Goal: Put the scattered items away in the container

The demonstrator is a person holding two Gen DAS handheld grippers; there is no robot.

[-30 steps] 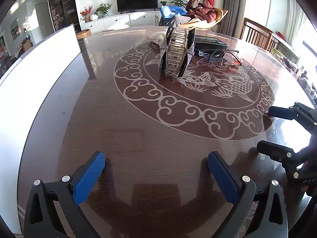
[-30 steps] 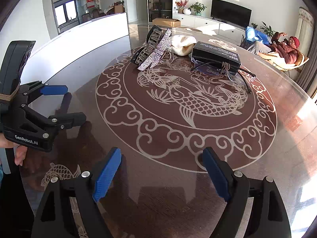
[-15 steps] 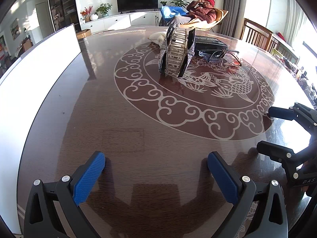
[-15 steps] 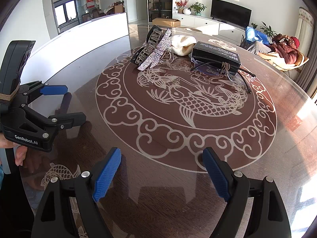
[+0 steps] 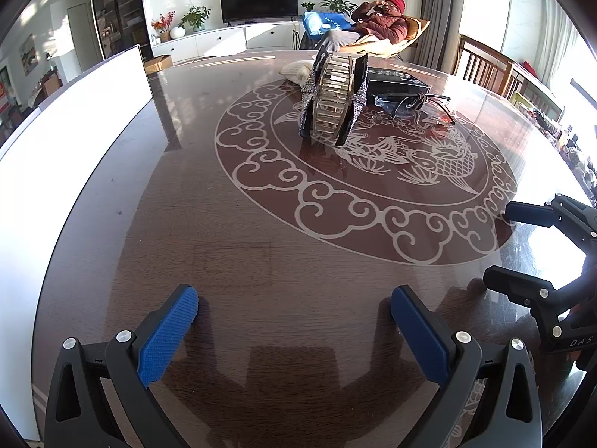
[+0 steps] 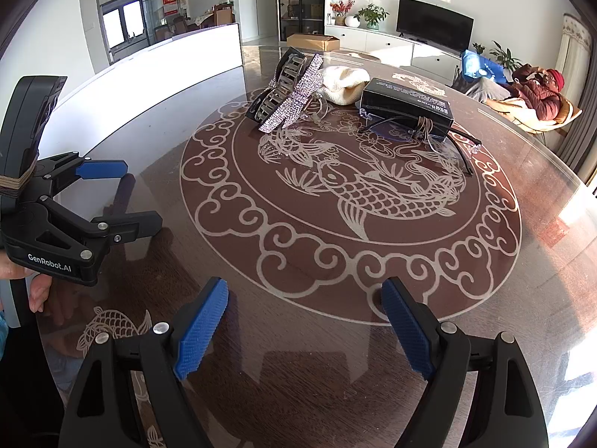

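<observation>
A large rhinestone hair claw clip [image 5: 333,100] [image 6: 289,94] stands on the round wooden table, far from both grippers. Behind it lie a cream knitted item [image 6: 343,82] [image 5: 296,71], a black box [image 6: 406,106] [image 5: 395,77] and a pair of glasses [image 6: 425,132] [image 5: 414,102]. My left gripper [image 5: 294,321] is open and empty over the near table edge; it also shows in the right wrist view [image 6: 123,194]. My right gripper [image 6: 304,317] is open and empty; it also shows in the left wrist view [image 5: 503,246].
The table [image 5: 261,224] carries a fish and cloud inlay. A white panel [image 5: 74,119] [image 6: 168,63] runs along its left side. A person sits in a lounge chair [image 5: 388,26] beyond the table. Wooden chairs [image 5: 485,67] stand at the right.
Both grippers and the table items have stayed in place. Only the seated person in the background has shifted.
</observation>
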